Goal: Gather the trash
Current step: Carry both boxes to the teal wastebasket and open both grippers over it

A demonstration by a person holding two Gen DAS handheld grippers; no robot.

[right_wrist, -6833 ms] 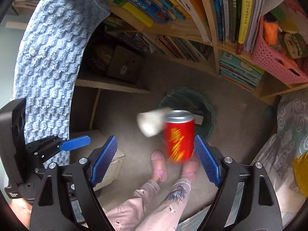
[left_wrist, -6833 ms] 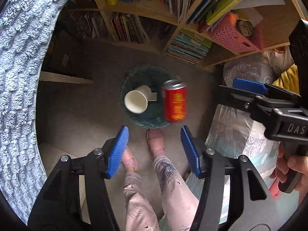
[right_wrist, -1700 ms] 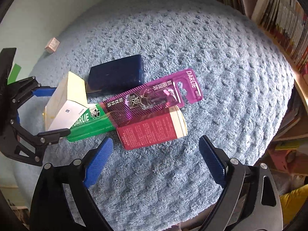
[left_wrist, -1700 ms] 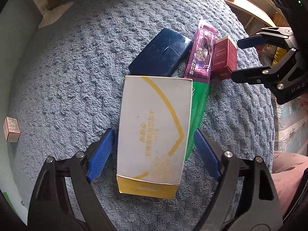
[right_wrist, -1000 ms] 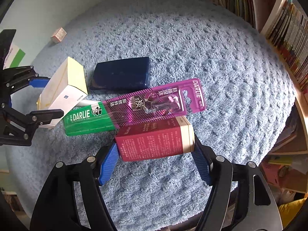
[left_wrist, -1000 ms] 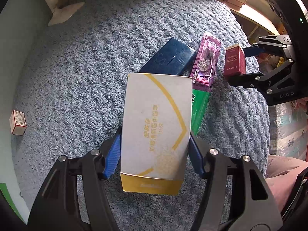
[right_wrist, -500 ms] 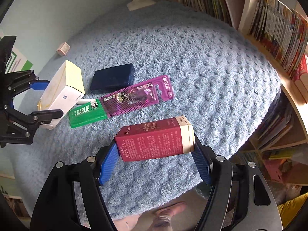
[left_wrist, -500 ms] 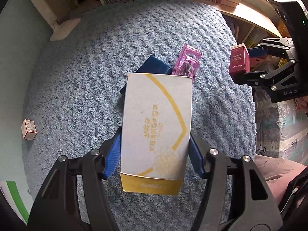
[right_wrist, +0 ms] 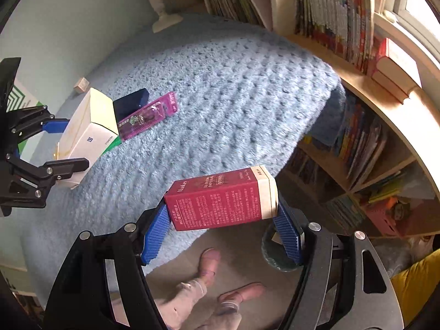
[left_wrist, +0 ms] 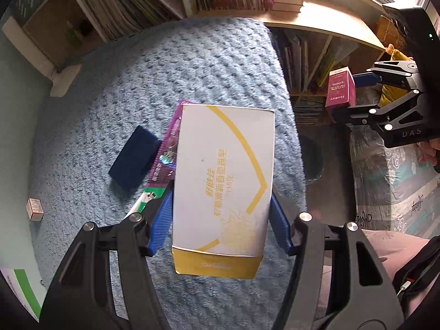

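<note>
My left gripper (left_wrist: 222, 227) is shut on a white and yellow carton (left_wrist: 222, 181) and holds it above the blue blanket (left_wrist: 192, 77). It also shows in the right wrist view (right_wrist: 88, 132). My right gripper (right_wrist: 220, 236) is shut on a red box (right_wrist: 222, 206), held past the blanket's edge over the floor. The red box also shows in the left wrist view (left_wrist: 340, 89). The green trash bin (right_wrist: 271, 250) lies on the floor below, partly hidden by the right fingers. A purple toothbrush pack (right_wrist: 148, 115) and a dark blue case (left_wrist: 134, 158) lie on the blanket.
Bookshelves (right_wrist: 343, 27) stand behind and right of the blanket. A small box (left_wrist: 35, 209) sits near the blanket's left edge. The person's feet in pink slippers (right_wrist: 210, 260) stand on the floor beside the bin. A patterned bed cover (left_wrist: 398, 187) is at right.
Both grippers have lifted their boxes off the blanket. The right one has swung the red box out over the floor toward the bin. The left one has risen with the carton.
</note>
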